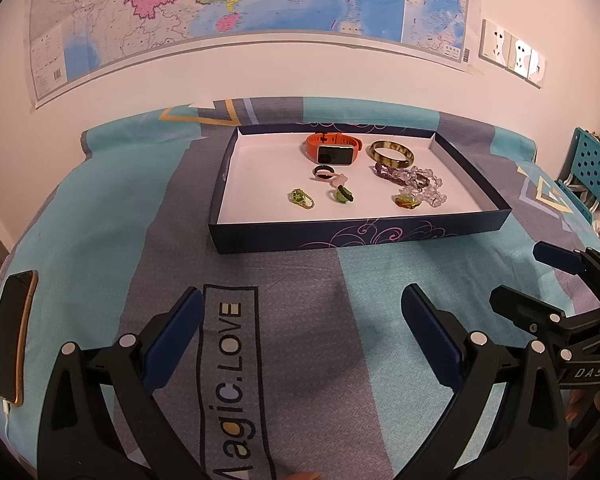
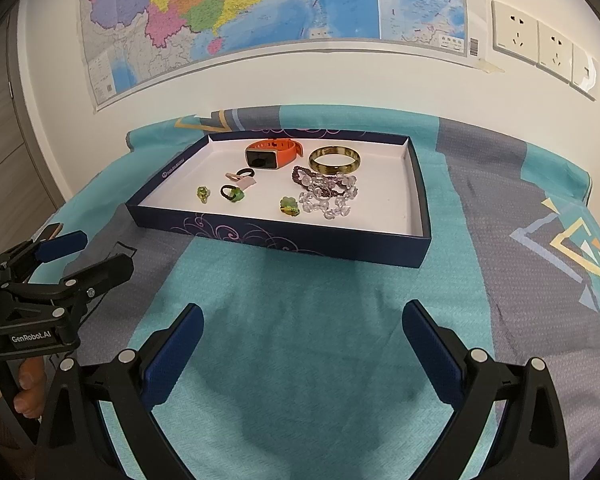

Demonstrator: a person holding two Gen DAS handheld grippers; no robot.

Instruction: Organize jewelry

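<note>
The wall map (image 1: 236,8) runs off the top edge in both my views. My fingers (image 2: 28,392) show only partly, behind the other hand-held gripper (image 2: 70,258). The tangled bead bracelets (image 2: 328,192) overlap; their count is unclear.

Even indoor light, soft shadows, strong fisheye edge distortion.

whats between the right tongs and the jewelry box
Only bare teal and grey bedsheet lies between the open right tongs and the near wall of the dark blue cardboard jewelry box, as the right wrist view shows.
</note>
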